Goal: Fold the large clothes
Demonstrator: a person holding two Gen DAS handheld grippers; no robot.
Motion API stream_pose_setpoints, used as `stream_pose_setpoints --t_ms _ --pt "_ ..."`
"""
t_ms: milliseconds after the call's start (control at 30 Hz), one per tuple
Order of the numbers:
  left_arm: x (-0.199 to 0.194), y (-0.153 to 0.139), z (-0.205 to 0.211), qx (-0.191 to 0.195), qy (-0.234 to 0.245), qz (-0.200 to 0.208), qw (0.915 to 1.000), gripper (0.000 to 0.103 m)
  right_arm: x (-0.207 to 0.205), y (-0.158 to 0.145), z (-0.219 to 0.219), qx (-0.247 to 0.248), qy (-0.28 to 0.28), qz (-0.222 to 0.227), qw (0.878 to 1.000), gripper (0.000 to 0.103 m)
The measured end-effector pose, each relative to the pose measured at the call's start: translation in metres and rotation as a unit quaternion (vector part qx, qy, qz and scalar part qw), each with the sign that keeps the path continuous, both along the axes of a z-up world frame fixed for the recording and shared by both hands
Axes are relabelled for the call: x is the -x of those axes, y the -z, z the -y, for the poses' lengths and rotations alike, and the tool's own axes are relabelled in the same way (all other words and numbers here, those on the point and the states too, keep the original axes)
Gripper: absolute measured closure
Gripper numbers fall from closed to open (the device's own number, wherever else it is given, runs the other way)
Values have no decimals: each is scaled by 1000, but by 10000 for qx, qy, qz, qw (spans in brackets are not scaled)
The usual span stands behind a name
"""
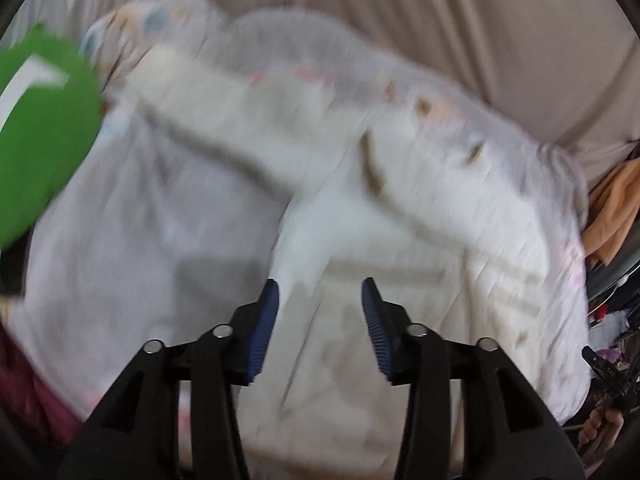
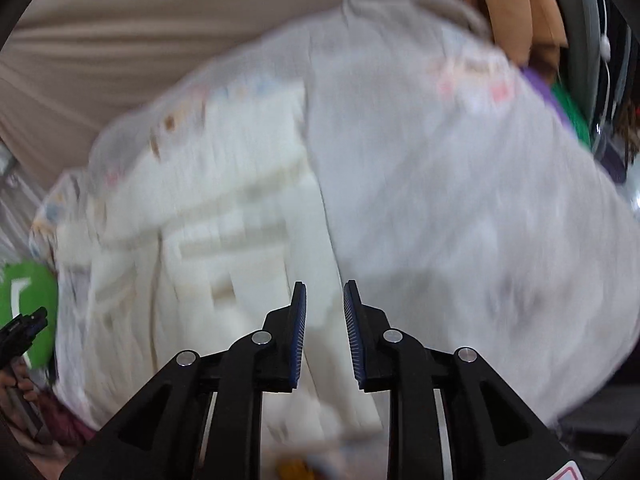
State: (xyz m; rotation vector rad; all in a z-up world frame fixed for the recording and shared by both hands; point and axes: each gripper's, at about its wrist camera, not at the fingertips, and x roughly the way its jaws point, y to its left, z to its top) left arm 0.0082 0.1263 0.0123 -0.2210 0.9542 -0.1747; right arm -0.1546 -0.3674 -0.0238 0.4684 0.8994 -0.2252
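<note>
A large cream-white garment lies spread on a pale bed cover, blurred by motion. It also shows in the right wrist view, on the left half of the cover. My left gripper is open and empty above the garment's near part. My right gripper is open with a narrower gap, empty, over the garment's right edge. The left gripper also shows at the left edge of the right wrist view, and the right gripper at the right edge of the left wrist view.
A green round object sits at the left of the bed, also in the right wrist view. Beige curtains hang behind. Orange cloth and clutter stand at the right. A dark red cloth lies at lower left.
</note>
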Motion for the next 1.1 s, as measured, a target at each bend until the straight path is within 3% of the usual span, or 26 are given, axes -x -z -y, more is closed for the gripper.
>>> stream_pose_setpoints --t_ms 133,167,267,433,533,567,600,667,733,800,900,967,1000,1100 --pt "-84 -1 18 121 147 333 9993 58 -91 -10 -3 -9 -260 539 9982 81" --pt "-103 9 26 177 208 272 9993 50 -120 -6 -6 -30 -405 531 9978 80" --pt "-162 50 40 510 177 -206 9983 41 -180 7 -11 227 -421 522 9975 63" --pt "-208 108 52 717 -13 -829 9940 42 -242 33 20 -177 314 485 9982 55" --pt "-219 111 62 659 69 -703 9953 59 -279 50 35 -258 511 302 9979 54" --pt "-222 110 65 650 121 -649 9957 74 -290 59 36 -360 454 188 9981 61" --pt "-225 109 68 647 178 -623 9958 91 -299 66 35 -461 366 102 9982 88" --pt "-228 103 70 617 176 -505 9967 95 -308 72 29 -427 196 53 9989 97" --pt "-231 98 68 471 175 -337 9982 95 -295 56 23 -280 161 571 9978 99" --pt "-233 106 68 397 241 -458 9979 96 -284 57 32 -361 319 811 9955 99" --pt "-235 128 73 246 269 -655 9972 95 -296 97 38 -411 204 -67 9989 100" --pt "-233 126 72 266 195 -621 9975 94 -291 80 36 -160 373 53 9992 98" --pt "-231 119 72 115 169 -586 9981 93 -285 64 34 92 543 162 9984 89" --pt "-213 89 71 -391 92 -174 9990 90 -260 20 14 413 627 839 9936 87"
